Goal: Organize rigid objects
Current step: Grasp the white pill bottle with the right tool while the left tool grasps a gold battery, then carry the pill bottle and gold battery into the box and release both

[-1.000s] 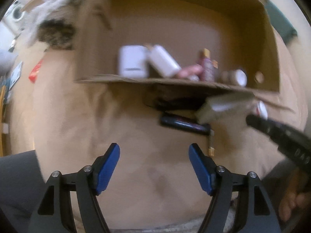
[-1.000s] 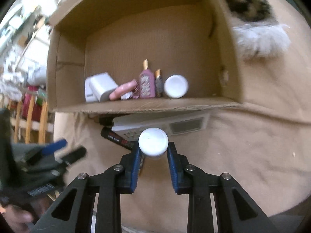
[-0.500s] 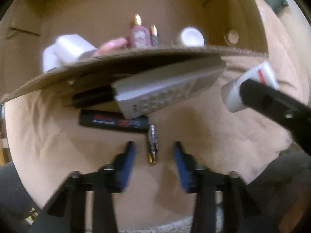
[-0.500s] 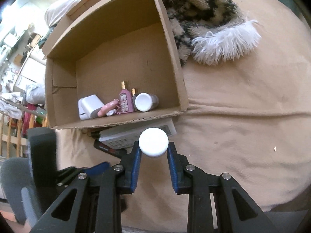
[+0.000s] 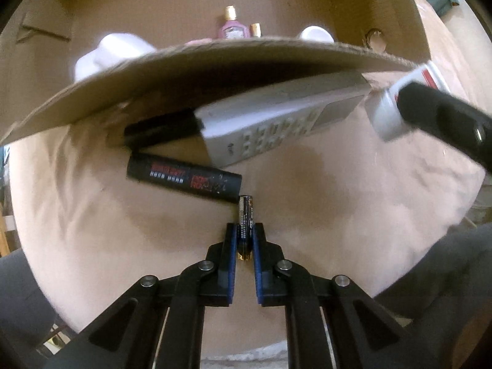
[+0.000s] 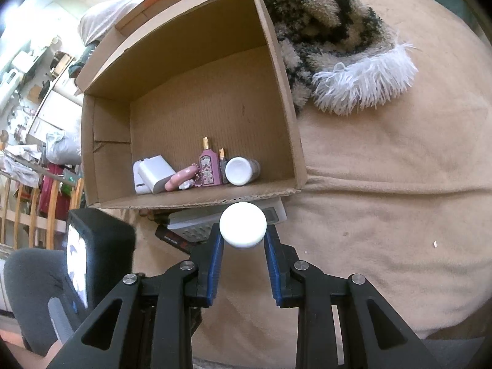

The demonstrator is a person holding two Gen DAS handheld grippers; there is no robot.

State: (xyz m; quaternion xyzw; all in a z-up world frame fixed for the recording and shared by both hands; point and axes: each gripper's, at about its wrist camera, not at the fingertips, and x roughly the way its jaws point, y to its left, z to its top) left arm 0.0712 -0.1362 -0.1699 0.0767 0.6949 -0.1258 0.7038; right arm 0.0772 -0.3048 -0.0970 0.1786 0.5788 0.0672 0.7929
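Observation:
My left gripper [image 5: 245, 233] is shut on a small battery [image 5: 245, 218] that lies on the tan bedcover. A black tube [image 5: 184, 177] and a grey remote [image 5: 276, 126] lie just beyond it, under the flap of the cardboard box [image 5: 215, 61]. My right gripper [image 6: 243, 240] is shut on a white-capped bottle [image 6: 243, 224], held above the cover in front of the box [image 6: 295, 141]. It also shows in the left wrist view [image 5: 396, 107]. Inside the box lie white chargers [image 6: 153, 173], a pink perfume bottle [image 6: 207, 169] and a white-capped jar [image 6: 241, 170].
A fluffy patterned blanket [image 6: 335, 40] lies right of the box. The tan bedcover [image 6: 384, 203] stretches to the right. The left gripper's body [image 6: 92, 255] and a grey-clad leg [image 6: 33, 289] are at the lower left. Cluttered room furniture stands far left.
My left gripper moved forward and closed on the battery. My right gripper lifted and drew back with the bottle, so the whole box shows.

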